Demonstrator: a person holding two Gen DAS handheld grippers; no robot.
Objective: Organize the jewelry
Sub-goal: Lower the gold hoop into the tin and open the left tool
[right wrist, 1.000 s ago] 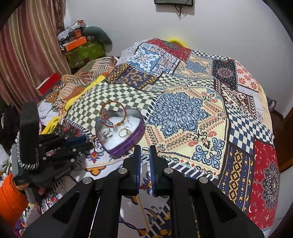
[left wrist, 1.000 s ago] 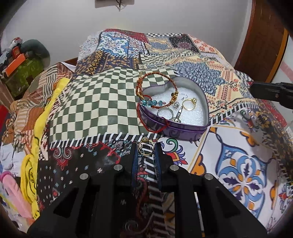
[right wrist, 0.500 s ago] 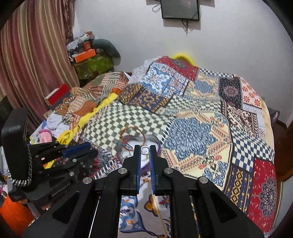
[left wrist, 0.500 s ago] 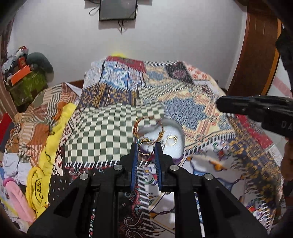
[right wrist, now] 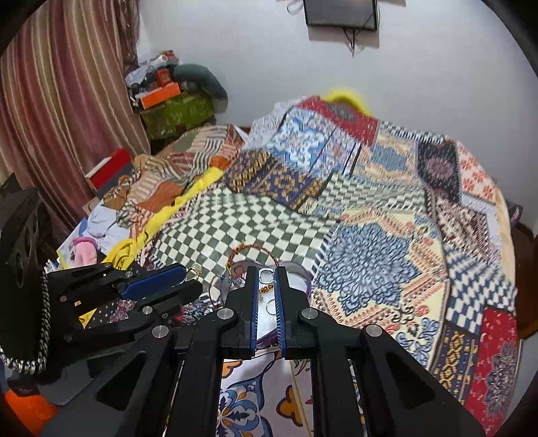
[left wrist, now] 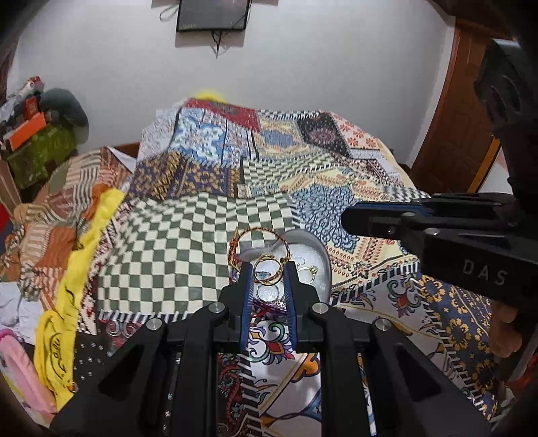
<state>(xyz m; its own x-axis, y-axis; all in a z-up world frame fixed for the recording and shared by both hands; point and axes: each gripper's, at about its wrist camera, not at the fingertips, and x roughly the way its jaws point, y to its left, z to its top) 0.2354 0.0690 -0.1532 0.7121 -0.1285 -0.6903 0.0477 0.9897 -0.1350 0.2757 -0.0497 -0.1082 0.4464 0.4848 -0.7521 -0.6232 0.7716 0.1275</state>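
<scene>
My left gripper point(left wrist: 268, 269) is shut on a gold ring point(left wrist: 267, 271) and holds it above the bed. Beyond it lies a purple heart-shaped jewelry box point(left wrist: 319, 265) with a white lining, a red and gold bangle point(left wrist: 257, 235) on its rim and more rings inside. My right gripper point(right wrist: 266, 274) is shut on a small silver ring point(right wrist: 266, 275), raised over the same box point(right wrist: 297, 272). The left gripper shows at the left of the right wrist view point(right wrist: 188, 279); the right gripper's fingers point(left wrist: 380, 218) show at the right of the left wrist view.
The box rests on a patchwork bedspread point(left wrist: 175, 242) with a green checkered patch. Clothes and a yellow cloth point(left wrist: 57, 322) pile along the bed's left edge. A wall stands behind with a screen point(left wrist: 213, 15), a wooden door point(left wrist: 460, 111) at right, a curtain point(right wrist: 60, 101) at left.
Both grippers have risen and tilted up, each keeping its ring. The box now looks smaller and lower, and the right gripper has come closer to the left one.
</scene>
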